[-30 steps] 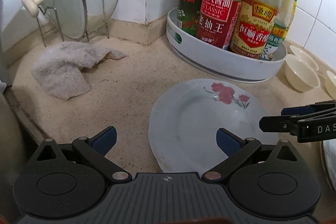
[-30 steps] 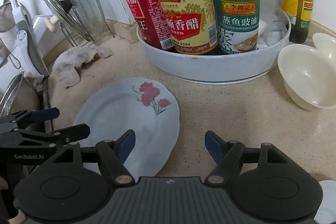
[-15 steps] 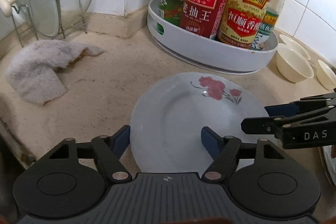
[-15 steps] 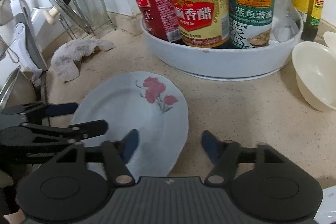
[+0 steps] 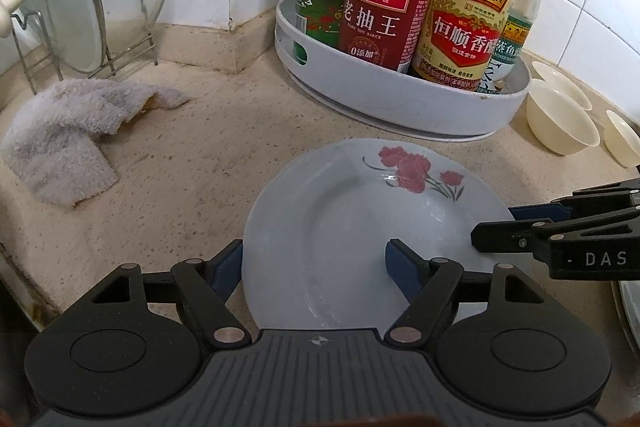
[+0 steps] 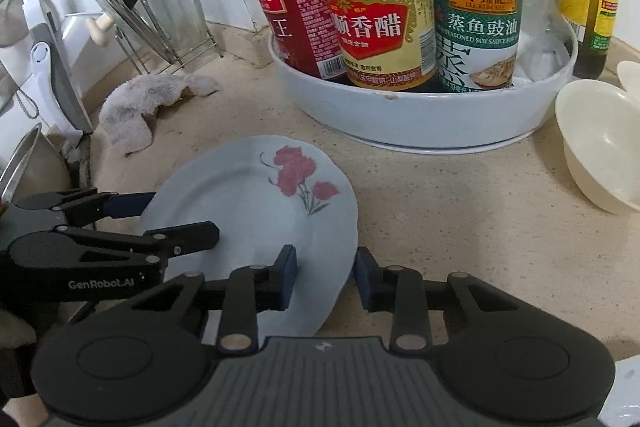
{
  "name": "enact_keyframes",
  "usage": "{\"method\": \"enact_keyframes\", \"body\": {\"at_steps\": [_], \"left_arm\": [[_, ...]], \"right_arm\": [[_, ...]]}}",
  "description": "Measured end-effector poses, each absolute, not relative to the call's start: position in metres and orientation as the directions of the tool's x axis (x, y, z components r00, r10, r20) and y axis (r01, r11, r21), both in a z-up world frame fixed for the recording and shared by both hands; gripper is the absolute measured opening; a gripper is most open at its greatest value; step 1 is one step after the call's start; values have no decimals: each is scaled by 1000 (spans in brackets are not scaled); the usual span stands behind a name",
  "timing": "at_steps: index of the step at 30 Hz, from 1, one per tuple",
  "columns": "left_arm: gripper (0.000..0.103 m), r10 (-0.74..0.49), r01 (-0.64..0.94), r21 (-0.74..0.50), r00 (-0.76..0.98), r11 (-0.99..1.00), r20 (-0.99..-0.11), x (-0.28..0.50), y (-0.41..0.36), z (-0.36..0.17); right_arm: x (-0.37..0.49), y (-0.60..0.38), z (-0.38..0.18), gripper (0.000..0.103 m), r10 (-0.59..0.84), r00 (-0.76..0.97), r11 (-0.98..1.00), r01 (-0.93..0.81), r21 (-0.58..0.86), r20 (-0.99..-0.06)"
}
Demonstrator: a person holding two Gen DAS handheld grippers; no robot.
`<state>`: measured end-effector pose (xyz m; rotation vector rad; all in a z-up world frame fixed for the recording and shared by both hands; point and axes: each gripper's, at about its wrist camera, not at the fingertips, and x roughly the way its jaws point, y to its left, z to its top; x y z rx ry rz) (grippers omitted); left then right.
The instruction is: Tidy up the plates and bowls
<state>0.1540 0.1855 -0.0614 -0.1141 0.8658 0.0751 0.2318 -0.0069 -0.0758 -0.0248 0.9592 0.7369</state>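
We think we are near the start: the flower plate (image 5: 352, 227) lies flat on the counter just in front of the white bottle tray (image 5: 400, 107), and the cream bowls (image 5: 560, 123) sit apart beside that tray, not stacked yet. Our left gripper (image 5: 314, 269) is wide open around the plate's near edge. Our right gripper (image 6: 326, 277) is partly open over the plate's rim, holding nothing yet. The plate is pale blue-white with red flowers and looks clean.

Bench (image 5: 192, 167): speckled beige, under my view.
On it: flowered plate (image 5: 352, 227), grey rag (image 5: 68, 131), white bottle tray (image 5: 400, 107), cream bowls (image 5: 560, 123), lid rack (image 5: 132, 55).
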Motion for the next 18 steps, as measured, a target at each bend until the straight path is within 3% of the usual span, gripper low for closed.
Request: {"method": "enact_keyframes", "body": {"at_steps": [10,18], "left_arm": [[85,30,-122,-67,661,990,-750,150,179,-64],[75,24,-124,-78,663,989,-748,149,173,-62]], "right_arm": [[219,-9,-79,34,555,412,772,-579,263,-723],[218,-15,-76,32,532,422,800,-536,270,-734]]}}
